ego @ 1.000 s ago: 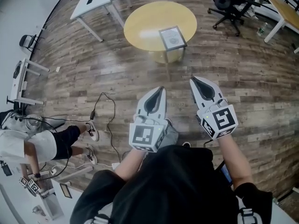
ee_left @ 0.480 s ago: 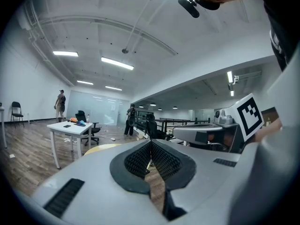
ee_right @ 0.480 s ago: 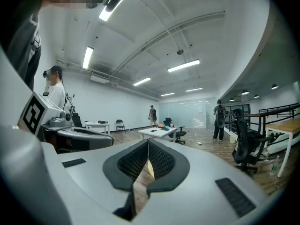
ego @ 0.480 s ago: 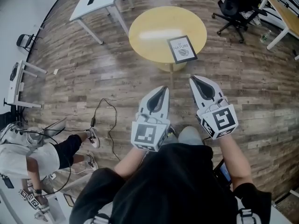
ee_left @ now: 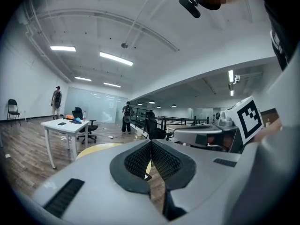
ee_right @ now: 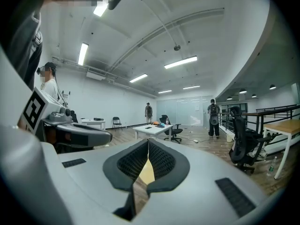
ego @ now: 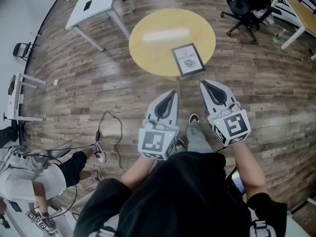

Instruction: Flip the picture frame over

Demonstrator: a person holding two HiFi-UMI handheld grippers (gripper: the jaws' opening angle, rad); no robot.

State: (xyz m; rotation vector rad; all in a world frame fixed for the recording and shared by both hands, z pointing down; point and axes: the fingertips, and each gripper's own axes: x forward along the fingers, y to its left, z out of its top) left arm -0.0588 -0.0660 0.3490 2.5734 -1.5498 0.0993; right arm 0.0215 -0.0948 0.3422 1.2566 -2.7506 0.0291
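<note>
- My left tongs (ego: 171, 94) are closed. In the left gripper view the two black ribbed pads (ee_left: 140, 161) meet at their tips, and nothing sits between them.
- My right tongs (ego: 203, 84) are closed too. In the right gripper view the pads come together at the tip, and only a thin sliver of yellow shows through the slot below. They are empty as well.
- Both tongs are held out side by side, close together but not touching, pointing nearly level over the wooden floor (ego: 276, 88).
- The picture frame (ego: 188, 59) lies flat ahead of the tongs, just beyond the tip of the right one and well clear of both. Its dark border surrounds a pale printed face that is turned up.
- The frame rests on the round yellow desk (ego: 153, 38), near the rim closest to me and towards the right-tongs side.
- Neither pair of tongs touches the frame or the desk.
- Further ahead, off to the left-tongs side, is a white desk (ego: 94, 4) with a few small items on it.
- A black office chair (ego: 244, 4) stands ahead, off to the right-tongs side.
- A dark cable (ego: 111, 127) snakes across the floor beside the left tongs. Behind it and further out, a person (ego: 34, 177) is low down by some equipment.
- In the left gripper view two more people (ee_left: 127, 117) stand far off, beyond the white desk.
</note>
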